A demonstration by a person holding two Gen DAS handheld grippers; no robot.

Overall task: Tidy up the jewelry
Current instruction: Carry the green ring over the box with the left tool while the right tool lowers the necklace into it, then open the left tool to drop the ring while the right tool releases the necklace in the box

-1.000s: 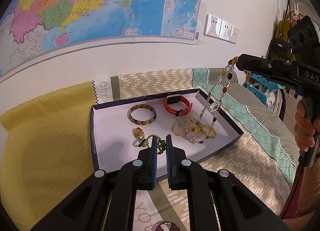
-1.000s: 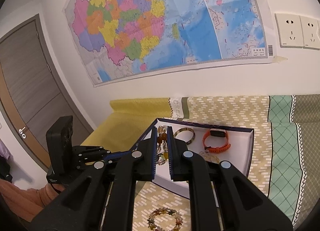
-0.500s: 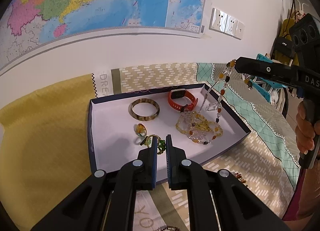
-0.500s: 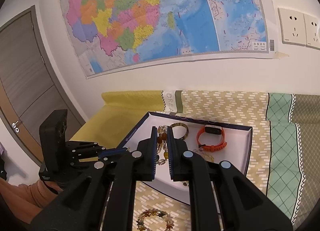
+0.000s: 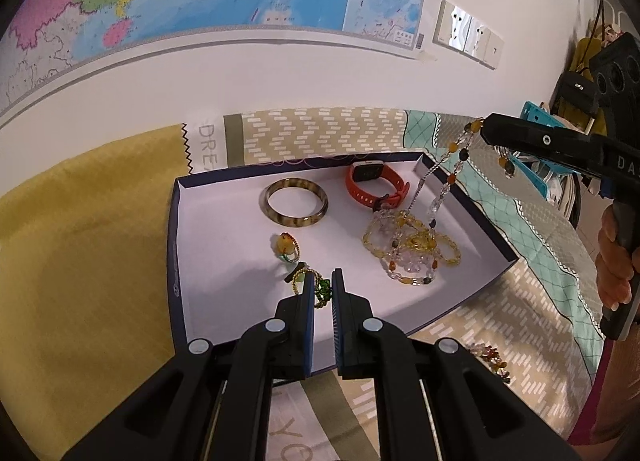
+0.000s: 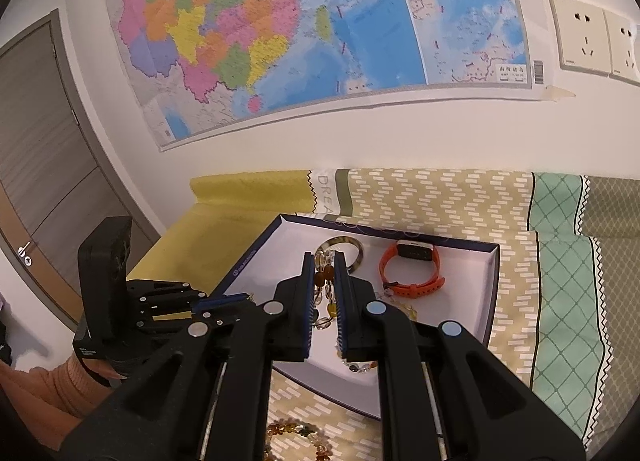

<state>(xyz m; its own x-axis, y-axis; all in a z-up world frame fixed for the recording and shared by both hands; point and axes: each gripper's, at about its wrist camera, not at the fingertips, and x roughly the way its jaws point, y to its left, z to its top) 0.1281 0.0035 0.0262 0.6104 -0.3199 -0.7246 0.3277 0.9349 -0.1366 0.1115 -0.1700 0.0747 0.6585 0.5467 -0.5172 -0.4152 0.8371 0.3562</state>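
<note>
A dark-rimmed white tray (image 5: 176, 245) lies on the patterned cloth. In it are a horn-coloured bangle (image 5: 295, 207), an orange watch (image 5: 376, 185), a yellow ring (image 5: 286, 247), a green bead bracelet (image 5: 298, 277) and a pile of amber and clear bead strands (image 5: 408, 245). My right gripper (image 5: 486, 127) is shut on a beaded necklace (image 5: 444, 181), which hangs slanting from its tips down onto that pile. In the right wrist view the necklace (image 6: 324, 281) shows between the shut fingers of the right gripper (image 6: 322, 261). My left gripper (image 5: 321, 277) is shut over the tray's near side, just above the green bracelet, holding nothing.
A multicoloured bead bracelet (image 5: 490, 357) lies on the cloth outside the tray's near edge, also visible as a bracelet (image 6: 296, 437) below my right gripper. A wall with a map (image 6: 320, 29) and sockets (image 6: 580, 37) stands right behind the tray. A grey door (image 6: 36, 149) is at the left.
Both grippers have sunk toward the tray. The necklace's lower end has settled onto the bead pile, so less of it hangs free. Neither gripper changed its grip.
</note>
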